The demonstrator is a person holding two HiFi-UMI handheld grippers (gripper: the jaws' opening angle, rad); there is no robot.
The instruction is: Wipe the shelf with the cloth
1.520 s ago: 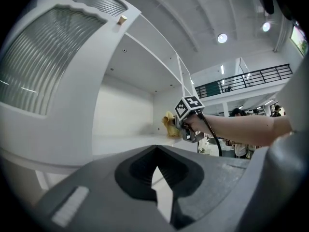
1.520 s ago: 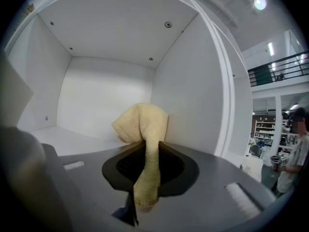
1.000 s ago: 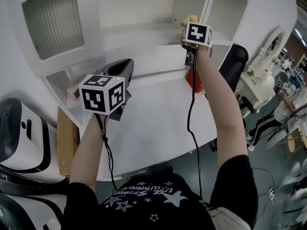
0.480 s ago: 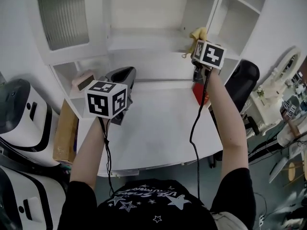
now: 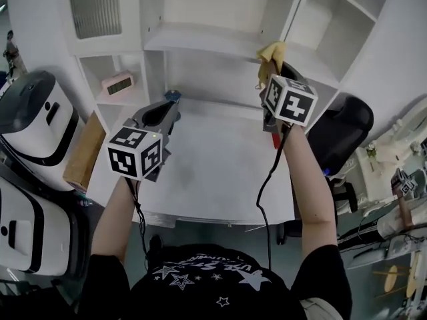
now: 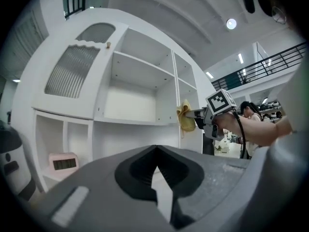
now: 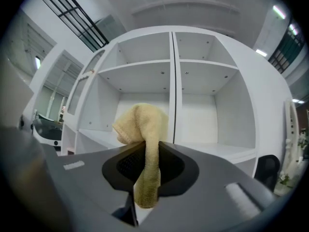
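Right gripper [image 5: 275, 67] is up at the shelf [image 5: 200, 42], and its jaws are clamped tight on the cloth [image 5: 270, 51]. It's a yellow, towel-like rag pinched about halfway along, with a rounded bunch puffing out above the jaws and a short tail hanging below. The right gripper view shows it best: the cloth [image 7: 145, 129] fills the pinch of the right gripper [image 7: 145, 161], and behind it the shelf [image 7: 96, 135] runs off to the left. The cloth sits right at the shelf's front edge, by the upright divider [image 7: 172, 91], though whether it's actually touching the board I can't tell from here. This thing looks light, soft and floppy, so no danger of breaking anything; the bother is that it will fold and drag rather than push. My read is the free bunch above the jaws is the part to press flat on the board, and the mid-cloth pinch looks firm enough for that, as long as the jaws themselves don't scrape the white surface. Left gripper [image 5: 163, 112] hangs well below the shelf, over the desk [image 5: 213, 179], jaws closed together on nothing at all; its own view confirms the left gripper [image 6: 157, 151] is empty. A pink clock [image 5: 120, 84] sits in the cubby left of the shelf.
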